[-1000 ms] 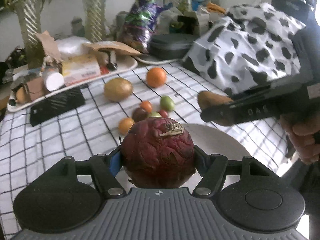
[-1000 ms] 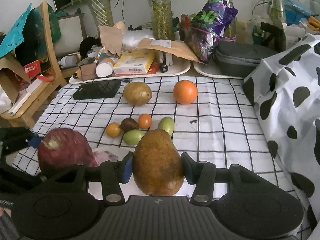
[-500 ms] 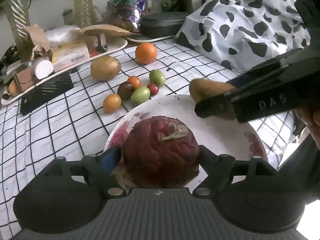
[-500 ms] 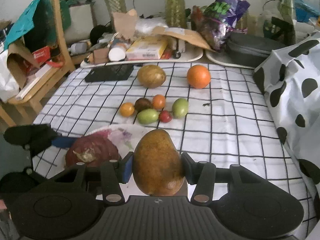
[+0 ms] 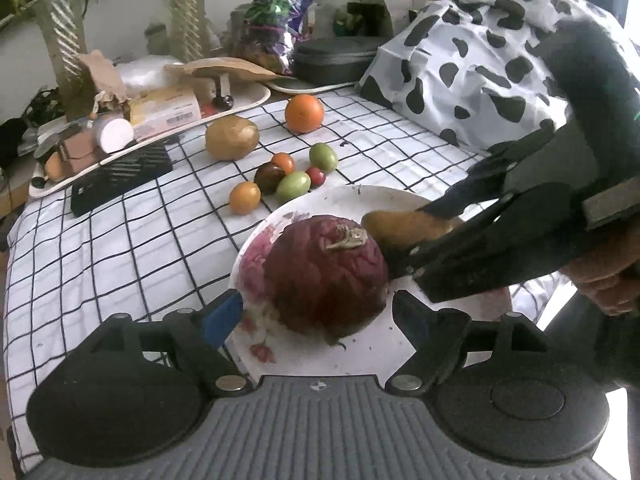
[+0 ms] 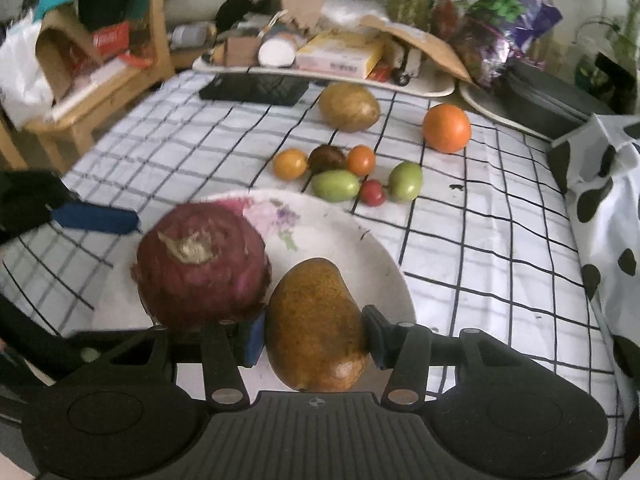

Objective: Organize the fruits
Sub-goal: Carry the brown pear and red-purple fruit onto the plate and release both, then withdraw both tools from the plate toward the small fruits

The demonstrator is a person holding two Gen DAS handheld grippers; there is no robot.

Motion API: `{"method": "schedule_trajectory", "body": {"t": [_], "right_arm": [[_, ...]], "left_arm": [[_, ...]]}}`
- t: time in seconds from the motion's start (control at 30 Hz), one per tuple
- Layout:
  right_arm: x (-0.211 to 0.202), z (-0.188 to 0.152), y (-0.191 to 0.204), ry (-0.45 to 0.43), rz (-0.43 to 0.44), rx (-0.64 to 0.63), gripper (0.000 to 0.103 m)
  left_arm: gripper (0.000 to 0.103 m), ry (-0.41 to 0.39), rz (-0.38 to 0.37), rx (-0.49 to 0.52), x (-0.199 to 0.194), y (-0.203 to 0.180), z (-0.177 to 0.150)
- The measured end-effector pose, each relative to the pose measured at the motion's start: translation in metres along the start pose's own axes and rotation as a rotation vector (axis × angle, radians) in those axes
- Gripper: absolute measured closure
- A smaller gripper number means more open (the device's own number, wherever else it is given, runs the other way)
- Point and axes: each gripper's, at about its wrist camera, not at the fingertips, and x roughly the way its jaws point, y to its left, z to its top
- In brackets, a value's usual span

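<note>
Both grippers have come down over the floral plate since the earlier frames, and the left gripper's jaws have just been opening: they now stand clear on either side of the wrinkled dark-red fruit, which sits released on the plate. The right gripper is clenched on the brown mango, low over the plate's near right part, just beside the red fruit; whether it rests there I cannot tell. Left to gather, I judge: a second mango, an orange and six small tomato-like fruits on the checked worktop beyond. The plate's far half is bare. The spotted cloth crowds the right, trays the far edge.
</note>
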Motion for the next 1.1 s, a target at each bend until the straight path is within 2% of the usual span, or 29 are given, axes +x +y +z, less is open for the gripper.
{"method": "schedule_trajectory", "body": {"t": [0.1, 0.17, 0.2, 0.27, 0.3, 0.33, 0.43, 0.67, 0.87, 1.1], "right_arm": [[0.008, -0.004, 0.010, 0.023, -0.029, -0.066, 0.049], [0.007, -0.006, 0.016, 0.010, -0.052, -0.111, 0.039], [0.005, -0.007, 0.019, -0.003, -0.090, -0.134, 0.026], [-0.002, -0.009, 0.020, -0.028, -0.109, -0.166, 0.016], [-0.005, -0.011, 0.020, -0.032, -0.113, -0.169, 0.005], [-0.008, -0.012, 0.019, -0.035, -0.121, -0.168, 0.000], [-0.022, -0.019, 0.020, -0.056, -0.125, -0.165, 0.000], [-0.050, -0.034, 0.017, -0.098, -0.135, -0.069, 0.000], [-0.058, -0.047, 0.017, -0.085, -0.139, -0.001, 0.000], [-0.063, -0.051, 0.005, -0.083, -0.150, 0.075, 0.000]], "left_arm": [[0.021, -0.017, -0.001, -0.030, -0.008, 0.004, -0.003], [0.021, -0.029, -0.012, -0.053, -0.013, 0.006, -0.004], [0.021, -0.039, -0.016, -0.064, -0.017, 0.007, -0.005], [0.021, -0.054, -0.013, -0.085, -0.023, 0.008, -0.006], [0.021, -0.061, -0.011, -0.095, -0.026, 0.008, -0.007], [0.021, -0.067, -0.008, -0.105, -0.030, 0.009, -0.009], [0.021, -0.075, 0.004, -0.123, -0.037, 0.008, -0.014], [0.021, -0.077, 0.034, -0.155, -0.046, 0.008, -0.018], [0.021, -0.084, 0.094, -0.191, -0.052, 0.004, -0.015], [0.021, -0.083, 0.100, -0.175, -0.053, -0.006, -0.009]]}}
